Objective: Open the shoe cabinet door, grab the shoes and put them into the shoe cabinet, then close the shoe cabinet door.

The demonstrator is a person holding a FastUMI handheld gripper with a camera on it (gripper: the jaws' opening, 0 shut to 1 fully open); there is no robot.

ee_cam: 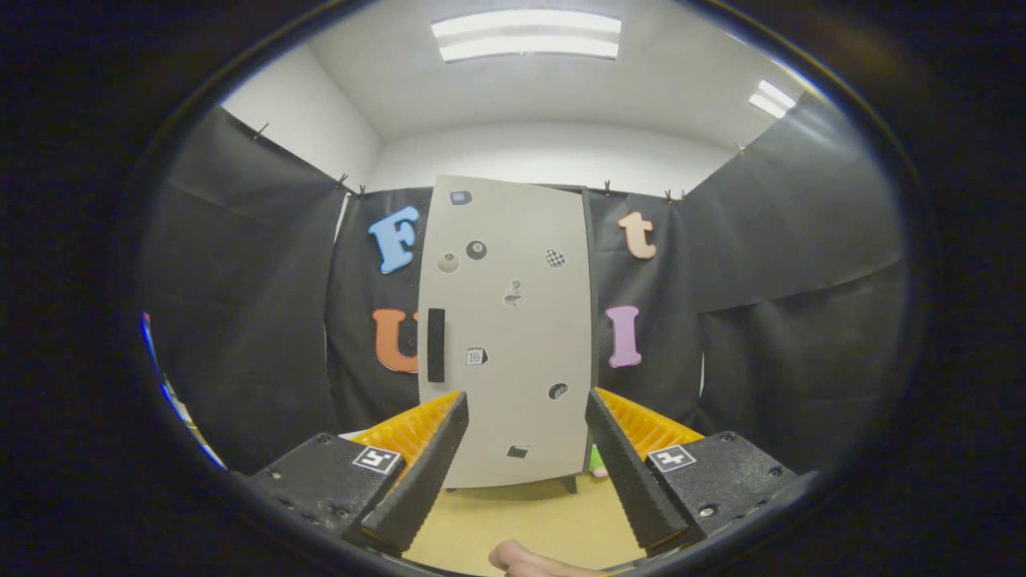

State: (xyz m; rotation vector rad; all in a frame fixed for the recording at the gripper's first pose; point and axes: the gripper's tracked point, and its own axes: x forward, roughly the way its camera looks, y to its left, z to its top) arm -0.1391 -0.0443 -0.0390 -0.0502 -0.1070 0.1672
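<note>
A tall pale shoe cabinet (513, 320) stands upright against the black cloth wall, straight beyond my fingers. Its door is closed and carries several small stickers. A black vertical handle (435, 344) sits on the door's left side, just above my left fingertip. My gripper (527, 401) is open, with a wide gap between its fingers and nothing held. A small green and pink thing (597, 462), partly hidden by my right finger, lies on the floor at the cabinet's lower right corner; I cannot tell what it is.
A yellowish floor (513, 521) stretches from the fingers to the cabinet's base. Black cloth walls close in on the left and right. Part of a person's hand (525, 558) shows below, between the fingers.
</note>
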